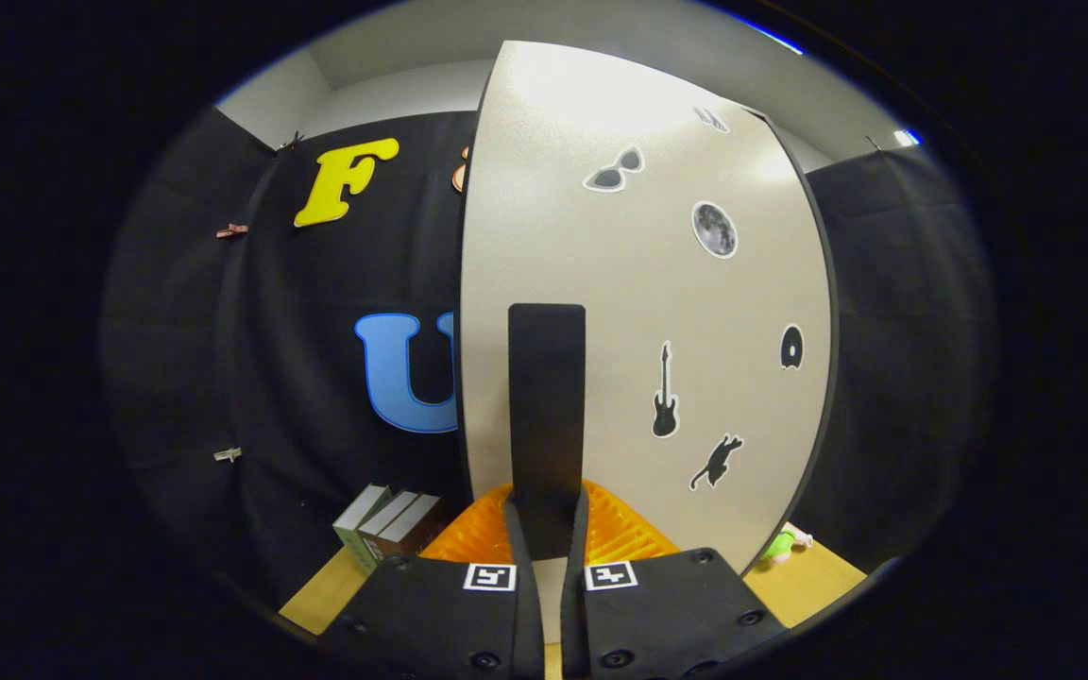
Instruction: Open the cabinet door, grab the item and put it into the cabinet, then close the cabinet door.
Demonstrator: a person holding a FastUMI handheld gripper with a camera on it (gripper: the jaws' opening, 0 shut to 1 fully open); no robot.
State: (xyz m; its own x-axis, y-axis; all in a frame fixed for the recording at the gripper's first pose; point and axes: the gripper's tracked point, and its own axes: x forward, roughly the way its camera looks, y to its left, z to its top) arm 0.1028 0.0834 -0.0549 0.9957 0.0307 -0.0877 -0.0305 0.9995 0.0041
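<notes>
Gripper view: the cabinet door [638, 312] stands swung out, its dark handle [547, 416] clamped between the claw [547, 529] fingers — opening looks underway. Item and closing remain, I judge; books [383, 529] sit on the worktop [327, 595] beside.

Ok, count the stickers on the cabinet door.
6 on the cabinet door: sunglasses, a partial sticker at the top edge, moon, a black disc, guitar, cat. The gripper, closed on the handle, may hide others.

Gripper [549, 543] w/ square markers, screws
</notes>
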